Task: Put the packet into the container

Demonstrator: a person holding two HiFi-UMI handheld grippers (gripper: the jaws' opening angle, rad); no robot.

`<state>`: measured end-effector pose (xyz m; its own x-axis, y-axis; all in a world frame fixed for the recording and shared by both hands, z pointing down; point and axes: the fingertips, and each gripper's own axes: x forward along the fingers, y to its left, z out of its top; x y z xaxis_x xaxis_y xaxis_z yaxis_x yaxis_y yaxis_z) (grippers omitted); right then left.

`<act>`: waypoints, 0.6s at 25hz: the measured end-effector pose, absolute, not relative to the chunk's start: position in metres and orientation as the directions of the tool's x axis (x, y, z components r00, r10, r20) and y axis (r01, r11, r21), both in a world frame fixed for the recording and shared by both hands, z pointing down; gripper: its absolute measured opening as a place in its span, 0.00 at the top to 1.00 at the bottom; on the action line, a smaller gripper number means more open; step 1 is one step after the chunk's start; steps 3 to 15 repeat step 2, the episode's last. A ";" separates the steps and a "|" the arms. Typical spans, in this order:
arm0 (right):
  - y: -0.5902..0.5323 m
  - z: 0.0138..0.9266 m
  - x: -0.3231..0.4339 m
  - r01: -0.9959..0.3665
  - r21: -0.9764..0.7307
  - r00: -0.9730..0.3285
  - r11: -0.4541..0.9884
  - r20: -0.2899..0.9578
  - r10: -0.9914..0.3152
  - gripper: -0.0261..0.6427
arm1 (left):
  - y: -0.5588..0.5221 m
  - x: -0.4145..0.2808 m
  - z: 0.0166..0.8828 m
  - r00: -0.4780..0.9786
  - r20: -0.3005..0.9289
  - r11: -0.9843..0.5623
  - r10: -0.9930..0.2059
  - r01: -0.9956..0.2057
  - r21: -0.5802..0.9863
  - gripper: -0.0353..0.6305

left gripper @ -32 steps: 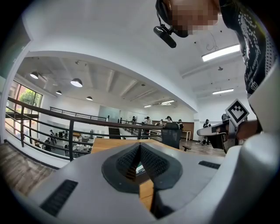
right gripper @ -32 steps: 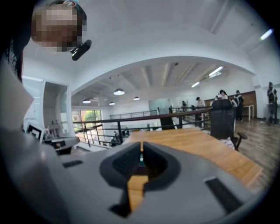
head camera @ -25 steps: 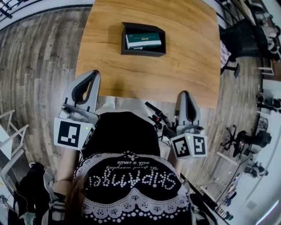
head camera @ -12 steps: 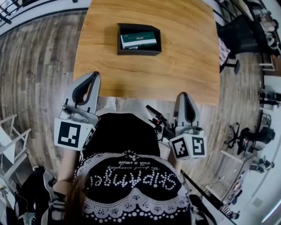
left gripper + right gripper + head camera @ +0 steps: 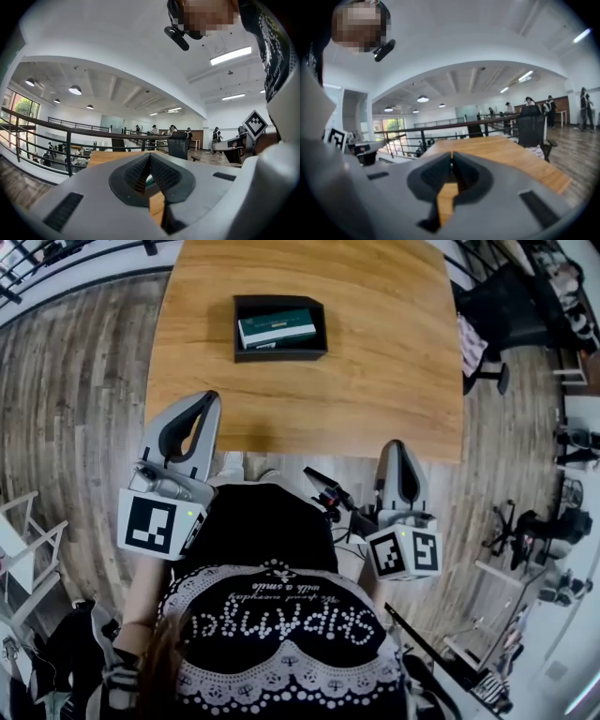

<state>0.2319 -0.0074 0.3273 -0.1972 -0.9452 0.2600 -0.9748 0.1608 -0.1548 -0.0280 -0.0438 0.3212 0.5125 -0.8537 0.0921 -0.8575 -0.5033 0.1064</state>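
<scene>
**Both grippers empty and closed; packet lies in the container**

One wooden table point(image 5: 375, 362). One black, open-topped container point(image 5: 280, 356) stands on it, toward the far left part of the top. One green packet point(image 5: 277, 327) lies flat inside, slightly askew to the walls. A pale edge shows under its near side; whether that is a second item cannot be told.

Two grippers, one in each of the person's hands, both held on the near side of the table, close to the body and well apart from the container. The left gripper point(image 5: 202, 397) has its tip over the table's near edge. Its jaws are pressed together with nothing between them. The right gripper point(image 5: 397, 445) sits just short of the near edge, over the plank floor point(image 5: 75, 381). Its jaws also meet, and nothing is held.

Two marker cubes, one at the rear of each gripper.

One dark office chair point(image 5: 497, 310) stands off the table's right side.
</scene>
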 end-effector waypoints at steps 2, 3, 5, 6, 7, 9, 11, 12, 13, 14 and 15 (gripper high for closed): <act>-0.010 0.324 0.237 -0.974 -0.148 -0.204 0.169 0.261 -0.944 0.91 | -0.045 -0.025 0.318 0.499 0.088 -0.489 -0.862 -0.865 0.112 0.90; -0.010 0.324 0.237 -0.974 -0.148 -0.204 0.169 0.261 -0.944 0.91 | -0.045 -0.025 0.318 0.499 0.088 -0.489 -0.862 -0.865 0.112 0.90; -0.010 0.324 0.237 -0.974 -0.148 -0.204 0.169 0.261 -0.944 0.91 | -0.045 -0.025 0.318 0.499 0.088 -0.489 -0.862 -0.865 0.112 0.90; -0.010 0.324 0.237 -0.974 -0.148 -0.204 0.169 0.261 -0.944 0.91 | -0.045 -0.025 0.318 0.499 0.088 -0.489 -0.862 -0.865 0.112 0.90; -0.010 0.324 0.237 -0.974 -0.148 -0.204 0.169 0.261 -0.944 0.91 | -0.045 -0.025 0.318 0.499 0.088 -0.489 -0.862 -0.865 0.112 0.90; -0.010 0.324 0.237 -0.974 -0.148 -0.204 0.169 0.261 -0.944 0.91 | -0.045 -0.025 0.318 0.499 0.088 -0.489 -0.862 -0.865 0.112 0.90; -0.010 0.324 0.237 -0.974 -0.148 -0.204 0.169 0.261 -0.944 0.91 | -0.045 -0.025 0.318 0.499 0.088 -0.489 -0.862 -0.865 0.112 0.90; -0.010 0.324 0.237 -0.974 -0.148 -0.204 0.169 0.261 -0.944 0.91 | -0.045 -0.025 0.318 0.499 0.088 -0.489 -0.862 -0.865 0.112 0.90; -0.010 0.324 0.237 -0.974 -0.148 -0.204 0.169 0.261 -0.944 0.91 | -0.045 -0.025 0.318 0.499 0.088 -0.489 -0.862 -0.865 0.112 0.90; -0.010 0.324 0.237 -0.974 -0.148 -0.204 0.169 0.261 -0.944 0.91 | -0.045 -0.025 0.318 0.499 0.088 -0.489 -0.862 -0.865 0.112 0.90; -0.010 0.324 0.237 -0.974 -0.148 -0.204 0.169 0.261 -0.944 0.91 | -0.045 -0.025 0.318 0.499 0.088 -0.489 -0.862 -0.865 0.112 0.90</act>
